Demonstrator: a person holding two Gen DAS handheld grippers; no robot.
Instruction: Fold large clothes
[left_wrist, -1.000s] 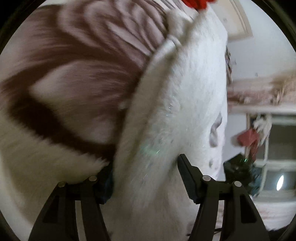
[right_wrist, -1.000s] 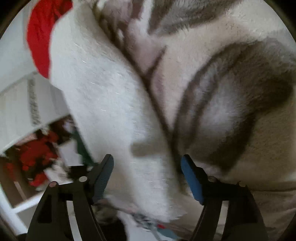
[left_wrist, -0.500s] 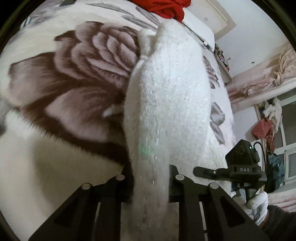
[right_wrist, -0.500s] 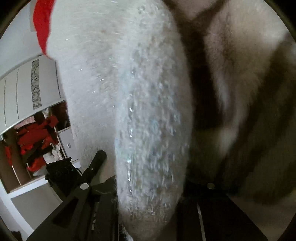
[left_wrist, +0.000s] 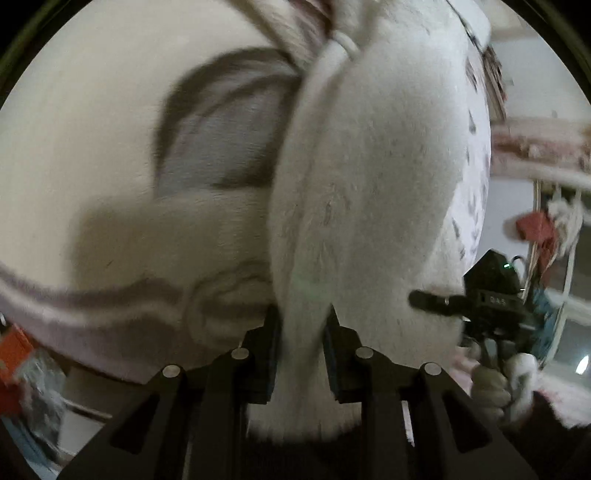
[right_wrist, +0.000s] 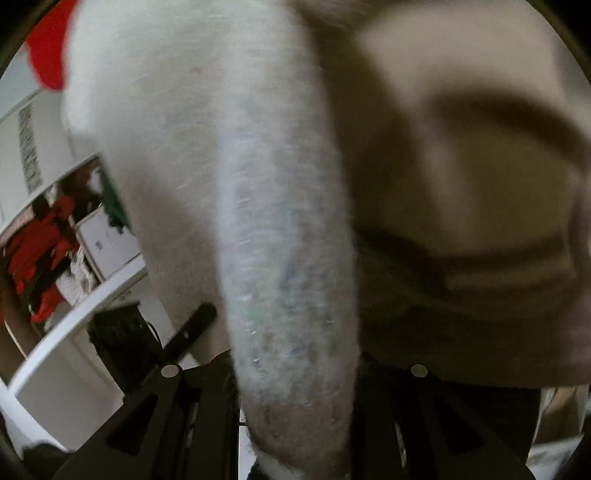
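Both views are pretty cramped: the fuzzy white sweater (left_wrist: 369, 184) fills the middle of the left wrist view and runs up and away from the left tool (left_wrist: 301, 350), with its rolled hem edge (left_wrist: 325, 74) curving along its left side. Under and beside it is a cream blanket (left_wrist: 92, 129) with a big grey flower print, lying on what looks like a bed, and the blanket's edge drops off at the lower left, where some clutter shows but is too blurred to name. Open room only appears at the far right, by a window (left_wrist: 569, 325). The left tool is pinched narrow on a fold of the sweater, both fingers (left_wrist: 267, 354) pressed into the fabric. Over at the right edge, the right tool (left_wrist: 436, 301) shows as a black body with a gloved hand (left_wrist: 498, 384) under it. In the right wrist view the sweater (right_wrist: 288, 240) covers the right tool (right_wrist: 295, 369) almost completely, so the fingertips are hidden; the fabric bunches down between the arms, so it reads as clamped on the sweater. Everything there is smeared with motion blur. A shelf (right_wrist: 48, 240) with red stuff sits off to the left, and the left tool's (right_wrist: 192, 325) black body pokes in below it.
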